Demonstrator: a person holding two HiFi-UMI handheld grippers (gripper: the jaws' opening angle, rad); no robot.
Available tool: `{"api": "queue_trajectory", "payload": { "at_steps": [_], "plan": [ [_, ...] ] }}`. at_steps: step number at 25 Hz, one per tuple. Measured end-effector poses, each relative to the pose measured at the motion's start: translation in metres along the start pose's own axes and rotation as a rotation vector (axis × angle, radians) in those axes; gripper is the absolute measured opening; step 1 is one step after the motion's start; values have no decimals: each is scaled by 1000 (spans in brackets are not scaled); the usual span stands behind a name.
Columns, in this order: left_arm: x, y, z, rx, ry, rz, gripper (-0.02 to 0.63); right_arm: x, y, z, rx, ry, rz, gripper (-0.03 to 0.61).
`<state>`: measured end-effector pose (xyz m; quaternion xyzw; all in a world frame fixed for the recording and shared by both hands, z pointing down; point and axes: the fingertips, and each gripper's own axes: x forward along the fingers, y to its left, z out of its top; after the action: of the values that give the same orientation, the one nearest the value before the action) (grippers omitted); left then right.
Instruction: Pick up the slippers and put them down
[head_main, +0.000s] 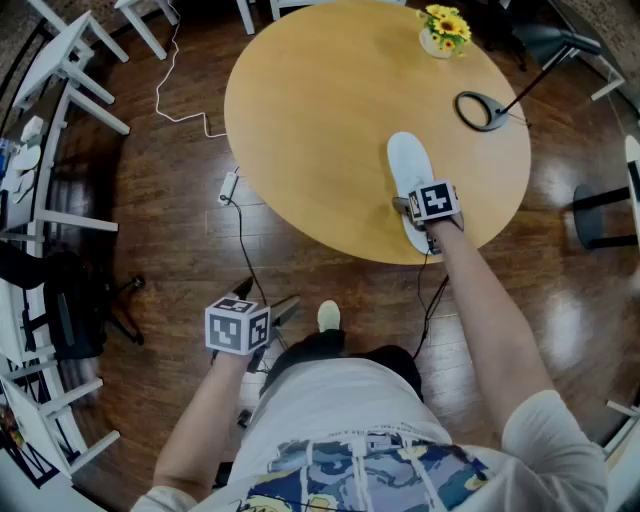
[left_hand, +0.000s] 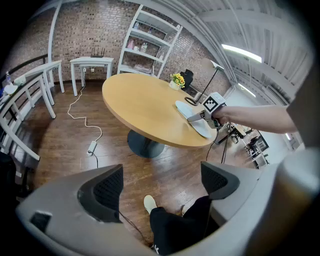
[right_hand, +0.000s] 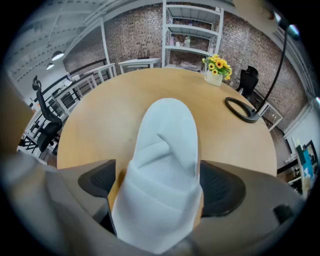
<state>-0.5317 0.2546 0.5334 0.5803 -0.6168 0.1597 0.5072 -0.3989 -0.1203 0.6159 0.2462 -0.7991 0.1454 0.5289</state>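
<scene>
One pale grey slipper (head_main: 411, 172) lies on the round wooden table (head_main: 320, 110) near its front right edge, toe pointing away, heel hanging a little over the rim. My right gripper (head_main: 418, 214) stands open around the heel, one jaw on each side. In the right gripper view the slipper (right_hand: 165, 160) fills the gap between the pads (right_hand: 97, 181). My left gripper (head_main: 268, 318) hangs low over the wooden floor, away from the table, open and empty (left_hand: 161, 182). From there the slipper (left_hand: 196, 122) and the right gripper (left_hand: 201, 116) show at the table's edge. No second slipper is in view.
A pot of yellow flowers (head_main: 445, 30) and a desk lamp's ring base (head_main: 482, 110) stand at the table's far right. A white cable and power strip (head_main: 228, 187) lie on the floor at the left. White railings (head_main: 60, 90) and a black office chair (head_main: 70, 300) line the left side.
</scene>
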Motion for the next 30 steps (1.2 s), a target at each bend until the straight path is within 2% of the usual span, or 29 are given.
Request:
{"api": "queue_trajectory", "payload": {
  "at_steps": [3,6,8,16,24,27,30],
  "plan": [
    [2,7,-2,-19,1,4,482,3,-6,0,1,6,7,543],
    [5,15,-8,-31,7,2,482,3,-4,0,-5,-9,32,479],
    [7,17,-9,-26,13,-3,482,3,-2,-2,-19,3,33,472],
    [19,-9,11,68,7,-52,482,-37,-5,-13,13,-51,38,460],
    [54,-93,31,246,41,-175,482,-125,-46,-68,107,-117,12,460],
    [72,-140,35,325,70,-217,482,-162,-77,-93,154,-155,-5,460],
    [95,-203,35,399,95,-256,482,-196,-123,-137,192,-176,-28,460]
  ]
}}
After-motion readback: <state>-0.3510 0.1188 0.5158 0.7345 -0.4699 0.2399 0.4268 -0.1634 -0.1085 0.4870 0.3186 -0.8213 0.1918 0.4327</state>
